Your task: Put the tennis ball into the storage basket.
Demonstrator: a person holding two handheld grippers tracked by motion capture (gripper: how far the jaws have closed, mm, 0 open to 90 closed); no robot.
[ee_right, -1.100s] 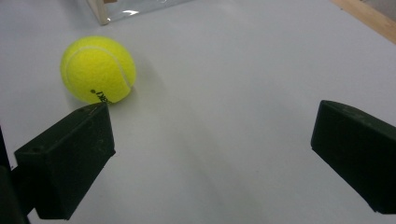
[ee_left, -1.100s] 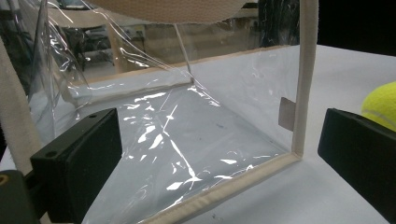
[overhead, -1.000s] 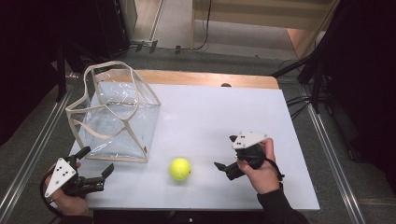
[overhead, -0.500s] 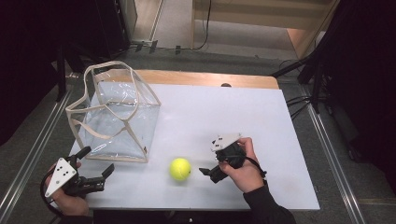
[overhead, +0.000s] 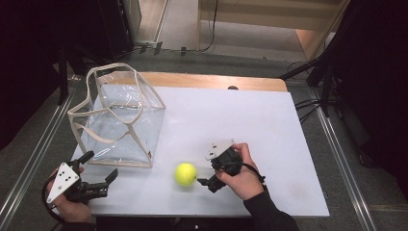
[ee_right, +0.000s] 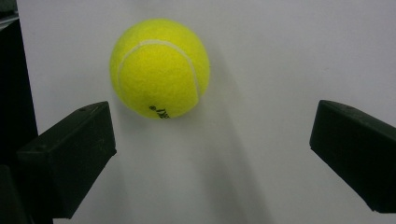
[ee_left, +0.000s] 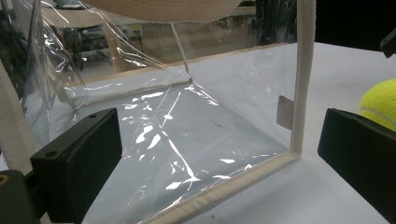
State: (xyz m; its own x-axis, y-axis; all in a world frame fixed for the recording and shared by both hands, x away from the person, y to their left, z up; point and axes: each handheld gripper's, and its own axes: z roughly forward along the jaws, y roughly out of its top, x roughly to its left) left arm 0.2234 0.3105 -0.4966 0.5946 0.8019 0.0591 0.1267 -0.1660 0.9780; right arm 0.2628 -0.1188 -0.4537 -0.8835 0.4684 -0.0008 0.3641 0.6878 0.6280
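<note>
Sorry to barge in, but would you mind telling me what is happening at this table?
A person holds a gripper in each hand over a white table. The right gripper, jaws open, sits just beside a tennis ball, not yet gripping it. The left gripper, also open, waits near a clear bag with nothing in it.

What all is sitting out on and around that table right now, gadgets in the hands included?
Fuzzy yellow-green tennis ball: one, near the front edge of the table, just ahead of the right gripper's open jaws.
Clear plastic tote bag with beige fabric trim and handles: one, upright at the table's left side, nothing seen inside.
White table top with wooden far edge: one, centre of the high view.
Left gripper: one, black with a grey plate, front left corner, jaws open, facing the bag.
Right gripper: one, black, jaws open, beside the ball.
Hands: two, one on each gripper.
</note>
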